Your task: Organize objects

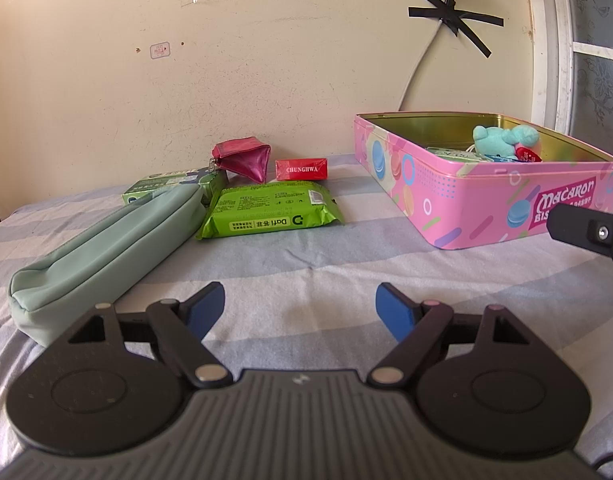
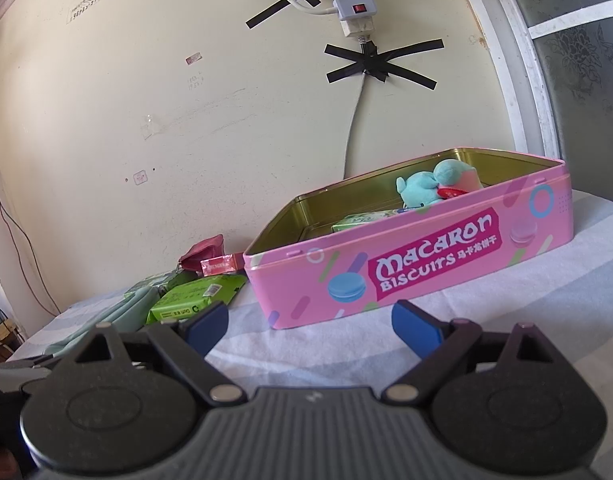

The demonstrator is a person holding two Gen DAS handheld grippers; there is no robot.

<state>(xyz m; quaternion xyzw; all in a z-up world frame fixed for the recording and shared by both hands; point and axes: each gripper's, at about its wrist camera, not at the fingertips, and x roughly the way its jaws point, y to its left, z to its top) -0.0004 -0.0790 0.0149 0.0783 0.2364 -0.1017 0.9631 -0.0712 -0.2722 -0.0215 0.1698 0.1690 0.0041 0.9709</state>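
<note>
While both claws (image 1: 300,298) (image 2: 310,318) gape empty, glossy rectangular tin (image 1: 486,204) holds fuzzy plush (image 1: 502,140).

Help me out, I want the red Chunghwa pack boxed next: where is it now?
In the left wrist view the red Chunghwa pack lies near the wall, between the magenta pouch on its left and the pink tin on its right.

The left gripper (image 1: 300,300) hovers at six o'clock over the striped cloth (image 1: 306,256), its blue-padded fingers (image 1: 394,310) spread wide with nothing between them. At nine o'clock lies a mint pencil case (image 1: 106,248); just beyond it — a green wipes pack (image 1: 270,210), a red Chunghwa box (image 1: 302,169) and a magenta pouch (image 1: 242,158). At two o'clock sits the pink Macaron tin (image 1: 486,200), lid off, holding a teal plush toy (image 1: 502,140).
</note>
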